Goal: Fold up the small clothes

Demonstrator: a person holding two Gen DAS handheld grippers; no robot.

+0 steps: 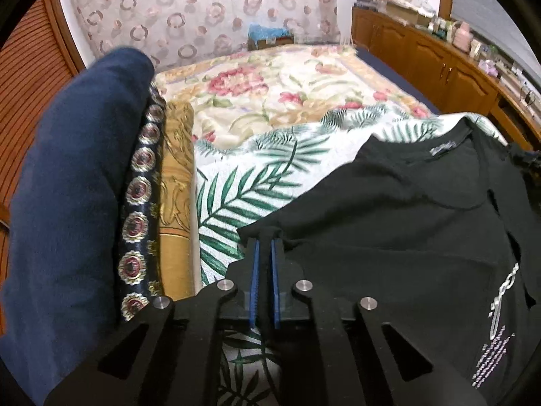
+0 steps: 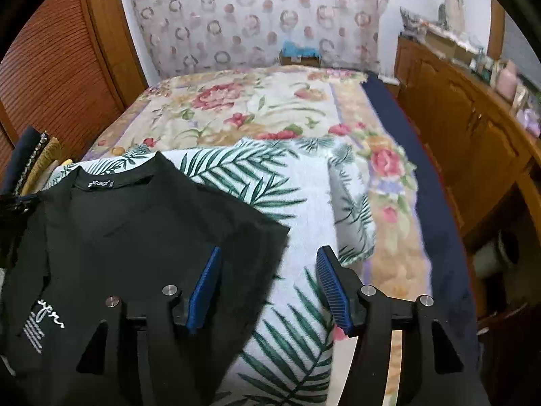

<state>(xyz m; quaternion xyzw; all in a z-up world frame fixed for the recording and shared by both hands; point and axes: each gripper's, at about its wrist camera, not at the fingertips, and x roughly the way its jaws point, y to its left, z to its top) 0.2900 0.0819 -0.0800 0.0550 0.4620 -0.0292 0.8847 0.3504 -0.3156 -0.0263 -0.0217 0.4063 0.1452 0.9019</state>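
A black T-shirt (image 1: 389,223) with a white print lies on a palm-leaf towel (image 1: 257,176) on the bed. My left gripper (image 1: 265,237) is shut on the shirt's left edge, with a fold of black cloth pinched between the blue pads. In the right wrist view the same shirt (image 2: 135,230) lies at the left, collar label facing up. My right gripper (image 2: 268,257) is open and empty over the shirt's right corner and the towel (image 2: 297,203). Its left finger (image 2: 204,287) is above the cloth.
A stack of folded clothes (image 1: 77,203), navy, patterned and gold, stands at the left. A floral blanket (image 2: 257,108) covers the bed beyond the towel. Wooden cabinets (image 2: 466,135) run along the right, a slatted wooden door (image 2: 50,67) stands left, and a circle-print curtain (image 2: 257,17) hangs behind.
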